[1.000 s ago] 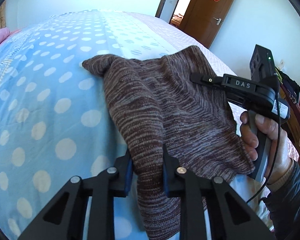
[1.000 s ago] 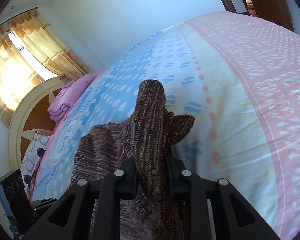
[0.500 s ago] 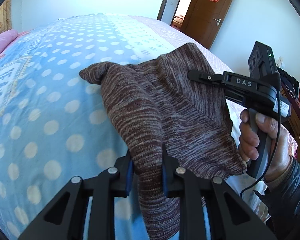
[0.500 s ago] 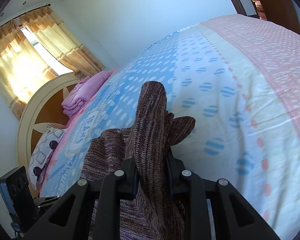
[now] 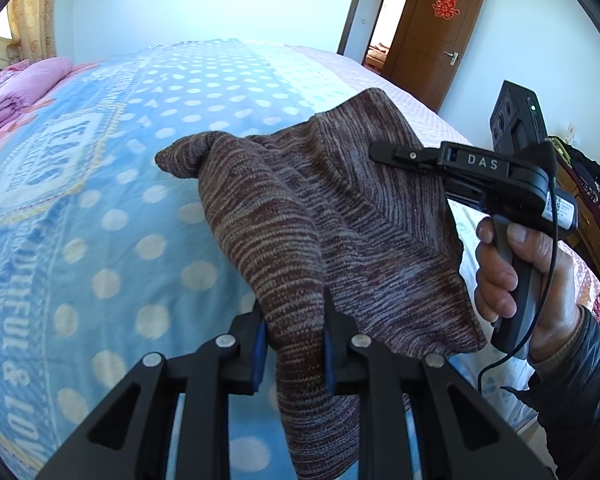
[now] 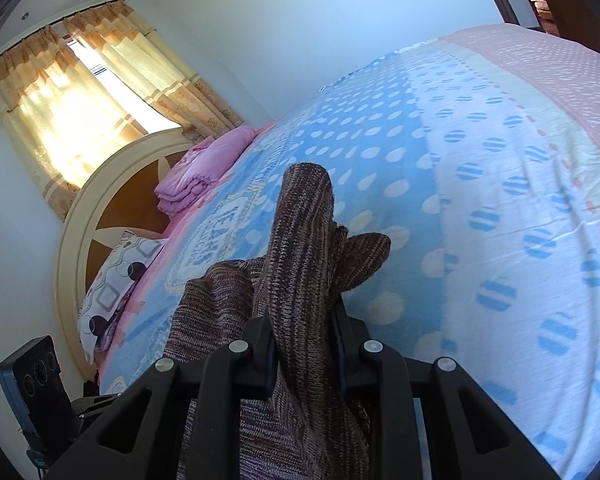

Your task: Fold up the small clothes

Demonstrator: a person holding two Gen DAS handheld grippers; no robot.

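Above the bed (image 5: 100, 208) you've got the brown knit garment (image 5: 320, 216) lifted, stretched between both tools. Your left gripper (image 5: 294, 344) has its fingers (image 5: 260, 344) pinching a bunched fold of the knit, blue pads pressed into it on both sides, and a tail of fabric hangs down below them. Off to the right in that view, your right hand (image 5: 516, 264) grips the handle of the right gripper (image 6: 306, 344), whose black top arm lies across the far edge of the cloth.

From the right wrist view, its fingers (image 6: 260, 348) are clamped on a thick rolled fold of the same garment; one rounded end sticks up ahead of them, a second lump juts out just beside it on the right. The rest of the knit droops down and left, towards the left tool's black camera box (image 6: 36, 384).

Under it all lies the spotted blue bedspread with its pink border. At the head end, a folded pink blanket (image 6: 204, 168) lies against the round headboard (image 6: 100, 208), a patterned pillow (image 6: 112, 288) beside it. A brown door (image 5: 432, 28) stands open past the foot of the bed.
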